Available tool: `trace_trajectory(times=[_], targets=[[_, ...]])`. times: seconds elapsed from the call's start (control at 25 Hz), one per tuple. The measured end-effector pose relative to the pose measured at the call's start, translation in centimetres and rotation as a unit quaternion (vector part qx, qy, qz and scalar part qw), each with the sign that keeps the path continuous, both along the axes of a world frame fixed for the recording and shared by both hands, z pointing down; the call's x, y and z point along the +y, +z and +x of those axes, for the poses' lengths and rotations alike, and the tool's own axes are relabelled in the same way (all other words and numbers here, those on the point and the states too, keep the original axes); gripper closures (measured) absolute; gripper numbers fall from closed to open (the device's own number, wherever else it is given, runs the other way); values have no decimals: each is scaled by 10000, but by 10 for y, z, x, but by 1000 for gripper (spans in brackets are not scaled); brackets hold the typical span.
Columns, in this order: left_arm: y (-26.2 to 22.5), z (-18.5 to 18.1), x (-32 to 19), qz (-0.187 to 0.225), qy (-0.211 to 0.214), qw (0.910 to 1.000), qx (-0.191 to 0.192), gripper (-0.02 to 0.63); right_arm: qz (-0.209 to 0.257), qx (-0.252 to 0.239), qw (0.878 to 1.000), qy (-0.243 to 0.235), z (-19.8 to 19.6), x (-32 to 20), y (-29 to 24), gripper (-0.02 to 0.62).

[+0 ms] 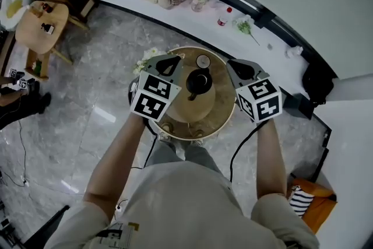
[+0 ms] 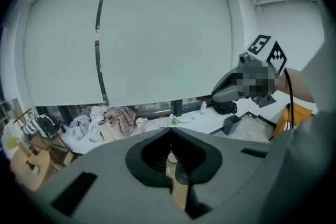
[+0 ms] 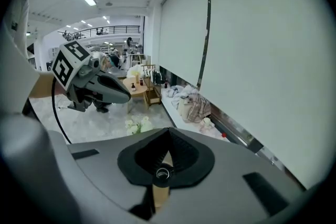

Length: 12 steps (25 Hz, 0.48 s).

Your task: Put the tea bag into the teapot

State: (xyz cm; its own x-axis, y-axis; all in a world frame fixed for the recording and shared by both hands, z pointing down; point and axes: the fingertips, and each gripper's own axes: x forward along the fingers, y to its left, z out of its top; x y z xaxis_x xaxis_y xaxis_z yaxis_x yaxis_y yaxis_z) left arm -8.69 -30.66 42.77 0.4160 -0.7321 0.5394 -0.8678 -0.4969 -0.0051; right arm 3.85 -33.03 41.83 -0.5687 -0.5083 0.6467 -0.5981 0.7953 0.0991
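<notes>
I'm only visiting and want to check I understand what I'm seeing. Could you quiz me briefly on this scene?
1. What colour is the teapot on the round table? A) black B) white C) red
2. True or false: the right claw is holding a tea bag.
3. Fill in: the left claw and the right claw are both held ___ the round table.

Key: 1 A. 2 False: it is shut with nothing in it. 3 above.

Your head view looks steeply down at the round table (image 1: 220,90); both gripper views share its window ledge (image 1: 180,14).
</notes>
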Motion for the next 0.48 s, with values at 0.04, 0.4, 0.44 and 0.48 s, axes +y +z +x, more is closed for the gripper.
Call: trace_trajectory(times=[0.04,0.4,0.44,0.48], targets=[[-8,-2,0,31,-50,10000,35,598,95,-76,9999,7,-1,2,-11,589],[-78,-8,19,643,-41,9979,78,598,542,-1288,9901,137,-7,36,-115,589],[-84,-7,20,706,-49,9975,92,598,649,-1300,9892,170,-3,38,-123,589],[-91,-5,21,768,-51,9970,114,598,756,-1312,9882,208,2,41,-132,589]])
